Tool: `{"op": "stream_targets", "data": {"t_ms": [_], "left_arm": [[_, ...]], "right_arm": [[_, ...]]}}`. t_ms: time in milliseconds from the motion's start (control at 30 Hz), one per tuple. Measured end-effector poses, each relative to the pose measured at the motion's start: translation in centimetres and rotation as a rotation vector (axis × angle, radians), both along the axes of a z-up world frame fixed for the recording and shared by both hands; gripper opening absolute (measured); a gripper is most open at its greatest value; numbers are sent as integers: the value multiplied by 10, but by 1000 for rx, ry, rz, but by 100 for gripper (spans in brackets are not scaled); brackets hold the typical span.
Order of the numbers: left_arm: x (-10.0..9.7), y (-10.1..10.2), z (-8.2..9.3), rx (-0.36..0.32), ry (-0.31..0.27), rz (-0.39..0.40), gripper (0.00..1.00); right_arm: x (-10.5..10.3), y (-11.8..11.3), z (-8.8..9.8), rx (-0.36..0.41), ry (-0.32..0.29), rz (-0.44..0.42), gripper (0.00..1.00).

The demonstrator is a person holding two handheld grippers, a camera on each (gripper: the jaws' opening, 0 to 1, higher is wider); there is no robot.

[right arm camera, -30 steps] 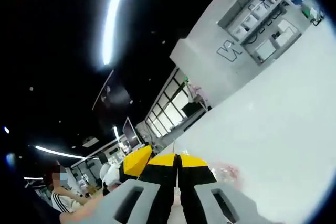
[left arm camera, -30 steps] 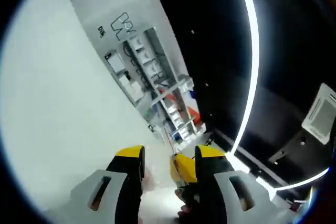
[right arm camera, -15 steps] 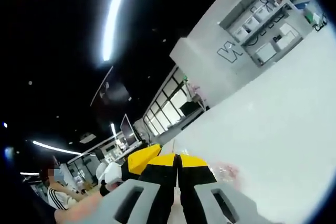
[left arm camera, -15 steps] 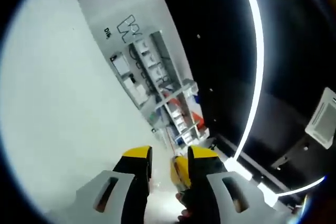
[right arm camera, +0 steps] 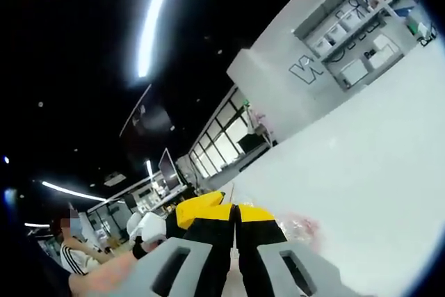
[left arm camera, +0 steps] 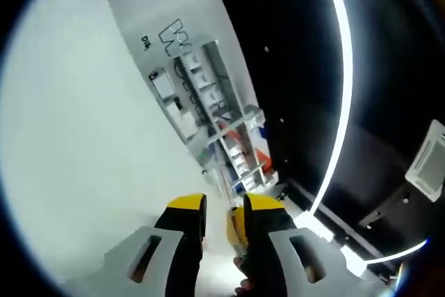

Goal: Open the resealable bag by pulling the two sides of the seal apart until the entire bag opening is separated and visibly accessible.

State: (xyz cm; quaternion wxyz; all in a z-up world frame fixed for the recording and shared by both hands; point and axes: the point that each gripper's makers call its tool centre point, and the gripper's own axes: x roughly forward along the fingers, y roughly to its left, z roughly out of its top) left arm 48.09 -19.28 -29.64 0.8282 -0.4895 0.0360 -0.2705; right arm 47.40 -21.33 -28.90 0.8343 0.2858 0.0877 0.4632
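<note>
Your right claw [right arm camera: 236, 215] has its two yellow-tipped jaws pressed together, and a thin clear edge of the resealable bag [right arm camera: 300, 228] seems to be pinched between them; the crinkled clear film shows just right of the jaw tips, over the white bench [right arm camera: 375, 172]. I cannot tell for sure how much of the seal is in that grip.

Your left claw [left arm camera: 224, 215] stands with a narrow gap between its jaws. In that gap, a faint clear sliver rises above the tips; whether the jaws touch it, I cannot tell. The other claw's yellow tip [left arm camera: 237, 225] sits in the same gap, close behind. The left claw's tip [right arm camera: 201, 208] shows just left of your right claw.
</note>
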Motion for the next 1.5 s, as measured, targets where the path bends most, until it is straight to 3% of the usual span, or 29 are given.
{"op": "stream_targets", "data": {"t_ms": [700, 833, 1500], "left_arm": [[-1, -4, -1, 12, -4, -26, 9], [-3, -4, 0, 9, -12, -31, 1], [-5, -5, 4, -11, -36, -52, 0]], "right_arm": [[-2, 0, 1, 32, 31, 11, 0], [-1, -1, 1, 43, 42, 16, 0], [0, -3, 5, 70, 45, 16, 0]]}}
